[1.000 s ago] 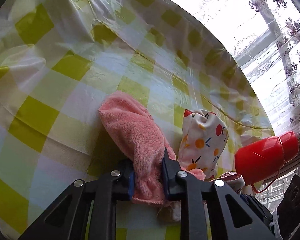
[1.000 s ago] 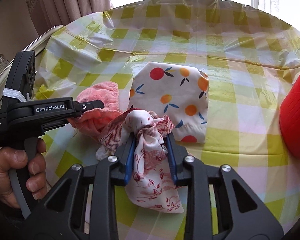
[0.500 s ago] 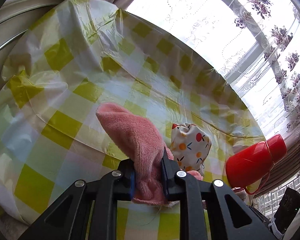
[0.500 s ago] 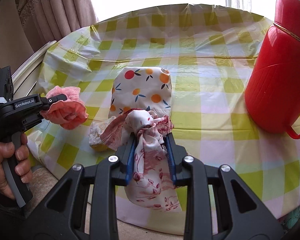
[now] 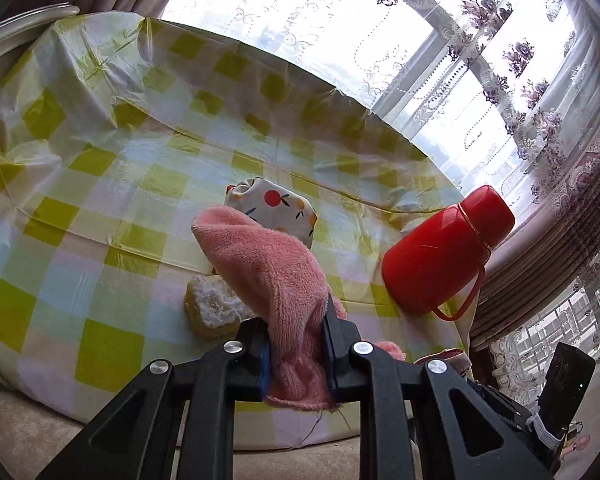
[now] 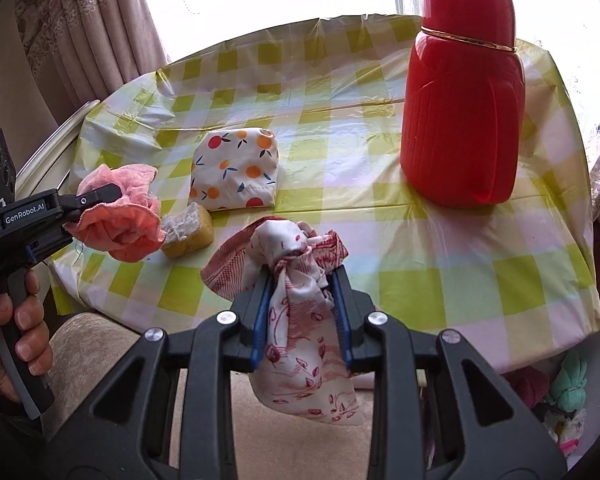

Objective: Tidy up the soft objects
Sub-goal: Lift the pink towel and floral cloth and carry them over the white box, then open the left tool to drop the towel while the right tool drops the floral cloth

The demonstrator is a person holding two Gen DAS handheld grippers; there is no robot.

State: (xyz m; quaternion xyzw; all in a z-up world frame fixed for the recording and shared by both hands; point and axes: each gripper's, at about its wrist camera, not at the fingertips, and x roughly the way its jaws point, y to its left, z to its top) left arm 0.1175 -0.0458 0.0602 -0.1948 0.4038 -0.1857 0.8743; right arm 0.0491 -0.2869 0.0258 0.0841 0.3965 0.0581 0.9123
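My left gripper is shut on a pink fluffy cloth and holds it in the air off the table's near left edge; it also shows in the right wrist view. My right gripper is shut on a knotted red-and-white patterned cloth, held above the near table edge. A white pouch with orange fruit print lies flat on the table. A yellow sponge lies in front of it, beside the pink cloth.
A tall red thermos jug stands at the table's right. The table has a yellow-checked plastic cover. A beige seat lies below the near edge. Soft toys lie low at the right. Curtains and a window are behind.
Both grippers have pulled back and up from the table with their cloths. The yellow sponge, hidden before under the cloths, now lies bare on the table.
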